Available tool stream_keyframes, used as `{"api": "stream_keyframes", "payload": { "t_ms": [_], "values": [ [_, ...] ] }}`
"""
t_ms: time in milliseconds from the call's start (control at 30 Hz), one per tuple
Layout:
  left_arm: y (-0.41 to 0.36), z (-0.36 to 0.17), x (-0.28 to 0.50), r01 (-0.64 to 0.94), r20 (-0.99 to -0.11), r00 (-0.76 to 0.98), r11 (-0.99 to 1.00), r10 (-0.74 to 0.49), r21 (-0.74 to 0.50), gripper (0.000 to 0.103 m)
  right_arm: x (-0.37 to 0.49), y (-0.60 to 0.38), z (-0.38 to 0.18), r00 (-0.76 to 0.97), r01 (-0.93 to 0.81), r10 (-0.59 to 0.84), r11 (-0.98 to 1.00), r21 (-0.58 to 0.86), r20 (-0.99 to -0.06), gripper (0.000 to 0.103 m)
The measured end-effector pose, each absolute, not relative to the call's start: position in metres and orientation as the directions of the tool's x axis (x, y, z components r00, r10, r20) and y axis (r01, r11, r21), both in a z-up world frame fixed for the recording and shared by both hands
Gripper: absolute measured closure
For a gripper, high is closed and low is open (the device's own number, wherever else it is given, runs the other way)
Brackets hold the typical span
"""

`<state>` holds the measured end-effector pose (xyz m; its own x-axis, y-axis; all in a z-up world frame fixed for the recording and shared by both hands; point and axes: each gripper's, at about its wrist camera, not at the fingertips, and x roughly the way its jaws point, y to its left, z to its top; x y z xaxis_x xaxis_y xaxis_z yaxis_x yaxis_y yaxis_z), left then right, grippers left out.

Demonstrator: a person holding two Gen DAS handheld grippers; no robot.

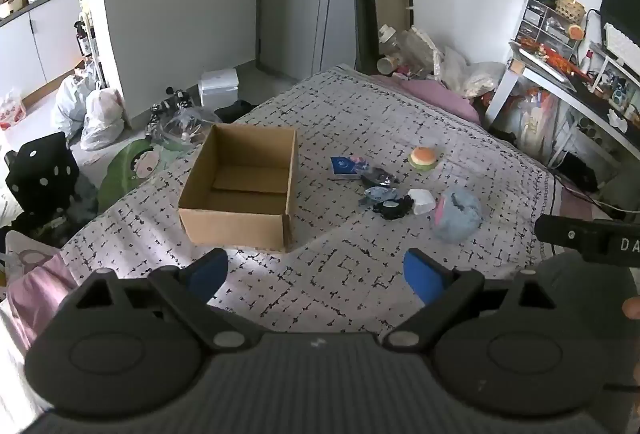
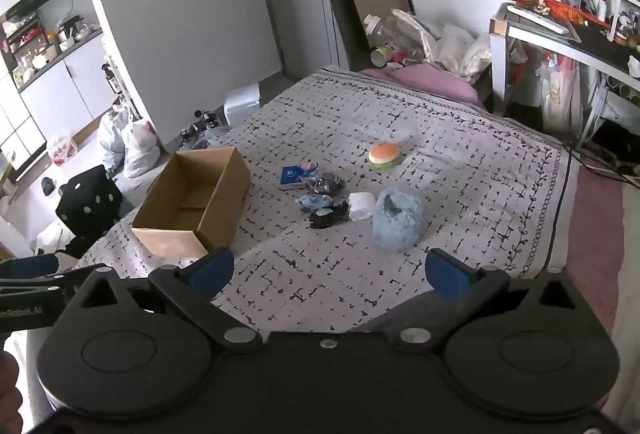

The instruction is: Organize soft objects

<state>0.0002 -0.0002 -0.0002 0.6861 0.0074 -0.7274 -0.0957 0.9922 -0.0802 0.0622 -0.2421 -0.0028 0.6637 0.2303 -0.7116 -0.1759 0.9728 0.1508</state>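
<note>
Look at the middle of your right view: the soft things sit in a little bunch on the bed (image 2: 460,137). The blue fuzzy ball (image 2: 397,220) is round and fluffy. Just beside it lie a small white pouch (image 2: 361,205), a crinkly dark bundle (image 2: 326,215) and a flat blue packet (image 2: 294,175). A squishy burger toy (image 2: 384,155) sits apart, higher up. The brown cardboard box (image 2: 192,201), left of them, is open and empty. Your left gripper (image 1: 316,272) and right gripper (image 2: 328,272) both have wide open jaws holding nothing.
</note>
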Motion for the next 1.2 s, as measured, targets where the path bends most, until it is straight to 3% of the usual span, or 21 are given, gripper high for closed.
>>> {"api": "stream_keyframes", "payload": {
  "t_ms": [1200],
  "values": [
    [-0.003,0.014,-0.001,-0.091,-0.702,0.712,0.993,0.011,-0.076,0.009,0.060,-0.246,0.003,0.674,-0.186,0.244,0.970,0.159,-0.697,0.000]
  ]
}}
